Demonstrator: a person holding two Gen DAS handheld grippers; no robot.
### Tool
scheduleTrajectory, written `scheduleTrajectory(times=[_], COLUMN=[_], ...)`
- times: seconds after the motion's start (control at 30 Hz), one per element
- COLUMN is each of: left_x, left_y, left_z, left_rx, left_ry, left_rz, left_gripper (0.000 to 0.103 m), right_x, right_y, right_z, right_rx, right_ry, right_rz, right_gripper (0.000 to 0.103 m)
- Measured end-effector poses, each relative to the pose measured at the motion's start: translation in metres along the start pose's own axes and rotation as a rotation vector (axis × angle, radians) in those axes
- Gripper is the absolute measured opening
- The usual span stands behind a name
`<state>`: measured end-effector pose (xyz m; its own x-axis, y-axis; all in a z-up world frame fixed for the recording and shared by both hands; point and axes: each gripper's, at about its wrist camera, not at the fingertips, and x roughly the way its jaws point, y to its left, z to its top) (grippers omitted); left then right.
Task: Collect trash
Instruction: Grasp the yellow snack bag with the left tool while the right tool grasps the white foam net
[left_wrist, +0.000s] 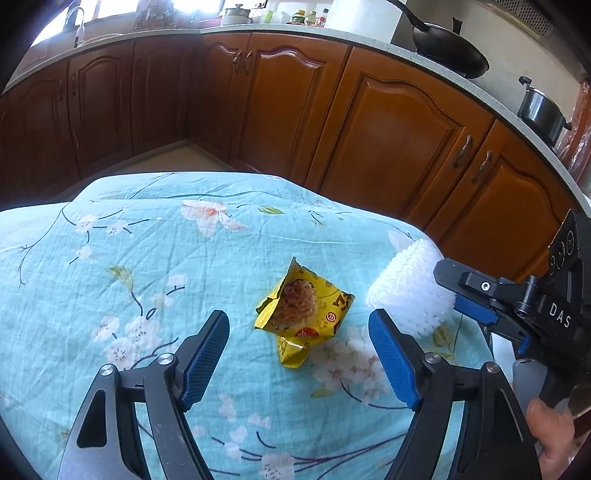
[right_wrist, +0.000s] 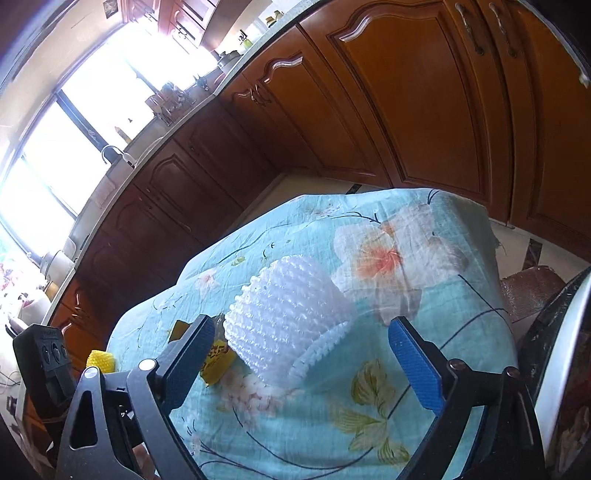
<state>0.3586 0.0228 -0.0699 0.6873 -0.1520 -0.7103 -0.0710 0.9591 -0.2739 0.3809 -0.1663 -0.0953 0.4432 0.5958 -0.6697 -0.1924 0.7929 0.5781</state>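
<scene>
Left wrist view has the left gripper (left_wrist: 299, 328) hovering with its jaws wide apart and nothing in them, lined up on a crumpled yellow snack wrapper (left_wrist: 301, 314) lying on the flowery blue tablecloth (left_wrist: 110, 266). Just to the right of the wrapper sits a white foam net sleeve (left_wrist: 404, 291), the kind fruit comes in, and the right gripper (right_wrist: 303, 350) is coming at that one, jaws also spread wide and empty, with the sleeve sitting between the fingers but no pad pressing on it as far as I can see. So I'd say we're at the reach-in stage for both bits of trash, nothing picked up yet. Next move probably needs each gripper to drop a bit further and close gently, since both things are light and squashy and could slide on the cloth. Writing: the right gripper's body says "DAS"; the wrapper has print but it's too crumpled to read.
</scene>
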Motion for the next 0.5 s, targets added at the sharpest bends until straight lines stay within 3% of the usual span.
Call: scheduleTrajectory(times=[0.07,0.1,0.13,0.17,0.2,0.27,0.4,0.5], left_x=[0.007,0.010,0.014,0.019,0.022,0.021,0.015,0.006], left_y=[-0.002,-0.003,-0.003,-0.004,-0.004,-0.004,-0.007,-0.009], left_z=[0.000,-0.001,-0.002,-0.003,-0.004,-0.006,-0.009,-0.014], left_rx=[0.014,0.020,0.022,0.023,0.026,0.038,0.061,0.060], left_ry=[-0.005,-0.005,0.004,0.021,0.029,0.013,-0.003,-0.007], left_rz=[0.008,0.005,-0.010,-0.021,-0.024,-0.022,-0.028,-0.038], left_gripper=[0.075,0.067,0.052,0.046,0.041,0.039,0.030,0.029], right_x=[0.008,0.009,0.010,0.010,0.008,0.002,-0.018,-0.033], right_y=[-0.001,-0.001,-0.001,-0.001,-0.002,-0.002,-0.005,-0.005], right_z=[0.000,-0.002,-0.003,-0.004,-0.006,-0.009,-0.016,-0.019], right_rx=[0.000,-0.003,-0.008,-0.015,-0.018,-0.021,-0.028,-0.031], right_ry=[0.024,0.031,0.032,0.029,0.024,0.012,-0.023,-0.052], right_rz=[0.016,0.019,0.008,-0.004,-0.008,-0.006,-0.010,-0.014], right_gripper=[0.072,0.066,0.052,0.038,0.033,0.013,0.011,0.010])
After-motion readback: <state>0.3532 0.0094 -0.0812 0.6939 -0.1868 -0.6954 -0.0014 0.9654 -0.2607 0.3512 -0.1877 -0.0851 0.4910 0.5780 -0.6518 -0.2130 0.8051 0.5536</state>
